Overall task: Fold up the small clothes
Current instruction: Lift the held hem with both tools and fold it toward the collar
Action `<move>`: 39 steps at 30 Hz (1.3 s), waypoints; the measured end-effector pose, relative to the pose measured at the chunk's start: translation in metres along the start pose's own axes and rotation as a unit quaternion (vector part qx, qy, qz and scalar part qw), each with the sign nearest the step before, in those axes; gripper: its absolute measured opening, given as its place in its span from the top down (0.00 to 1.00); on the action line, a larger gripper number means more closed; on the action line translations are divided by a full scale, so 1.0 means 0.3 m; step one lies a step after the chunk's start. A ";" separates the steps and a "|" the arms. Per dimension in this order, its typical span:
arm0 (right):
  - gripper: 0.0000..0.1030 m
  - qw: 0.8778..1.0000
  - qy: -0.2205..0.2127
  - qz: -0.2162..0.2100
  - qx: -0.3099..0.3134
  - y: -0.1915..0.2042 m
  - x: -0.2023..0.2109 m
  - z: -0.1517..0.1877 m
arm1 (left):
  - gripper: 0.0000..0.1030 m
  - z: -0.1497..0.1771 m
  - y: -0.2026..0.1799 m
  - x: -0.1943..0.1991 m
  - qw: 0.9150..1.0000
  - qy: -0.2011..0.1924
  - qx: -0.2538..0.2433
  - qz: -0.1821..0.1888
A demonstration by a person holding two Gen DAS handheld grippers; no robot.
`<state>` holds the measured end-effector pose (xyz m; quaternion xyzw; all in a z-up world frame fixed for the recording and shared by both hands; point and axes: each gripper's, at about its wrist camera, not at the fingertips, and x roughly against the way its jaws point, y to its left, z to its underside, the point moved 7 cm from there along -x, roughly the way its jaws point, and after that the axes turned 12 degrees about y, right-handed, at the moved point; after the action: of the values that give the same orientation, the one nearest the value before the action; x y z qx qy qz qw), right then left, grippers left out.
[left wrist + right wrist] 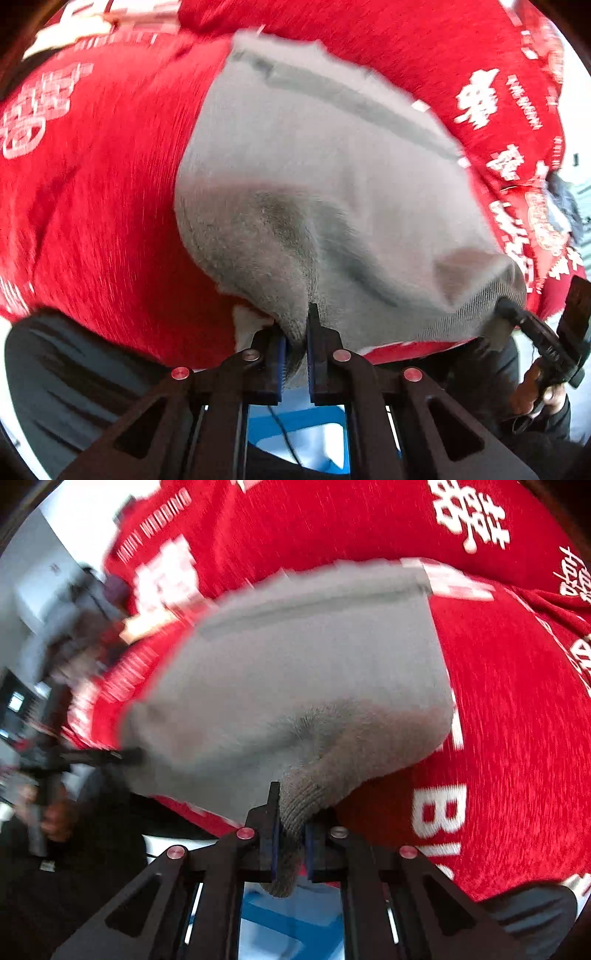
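A small grey knitted garment [314, 177] with a ribbed hem lies over a red cloth [92, 221] printed with white characters. My left gripper [295, 332] is shut on one corner of its ribbed edge. My right gripper [290, 823] is shut on the other ribbed corner [295, 812] of the grey garment [295, 664]. The right gripper also shows at the right edge of the left wrist view [517, 314], clamped on the hem. The left gripper shows blurred at the left of the right wrist view [125, 755]. Both views are motion blurred.
The red cloth [517, 701] covers nearly all the surface under the garment. A dark fabric item [55, 369] lies at the near left edge. A blue and white thing [303, 435] shows below the gripper. A hand [535, 395] holds the right gripper's handle.
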<state>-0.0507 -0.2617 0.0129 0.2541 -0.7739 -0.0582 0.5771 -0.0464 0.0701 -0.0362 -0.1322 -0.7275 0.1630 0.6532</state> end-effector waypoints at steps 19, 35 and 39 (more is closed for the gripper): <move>0.90 0.980 -0.143 -0.131 -0.052 -0.063 0.222 -0.579 | 0.91 -0.614 -0.149 0.241 0.989 -0.133 0.019 0.067; 0.90 0.981 -0.030 -0.089 -0.169 -0.354 -0.113 -1.145 | 0.91 -1.157 -0.041 -0.035 0.994 -0.006 0.107 0.015; 0.90 0.980 0.014 -0.068 -0.185 -0.359 -0.166 -1.255 | 0.91 -1.258 -0.005 -0.071 0.990 0.025 0.140 -0.001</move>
<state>0.3419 -0.2552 0.0518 0.1956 -0.7226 -0.2359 0.6196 0.3311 0.0846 -0.0196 -0.0423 -0.6811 0.2593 0.6834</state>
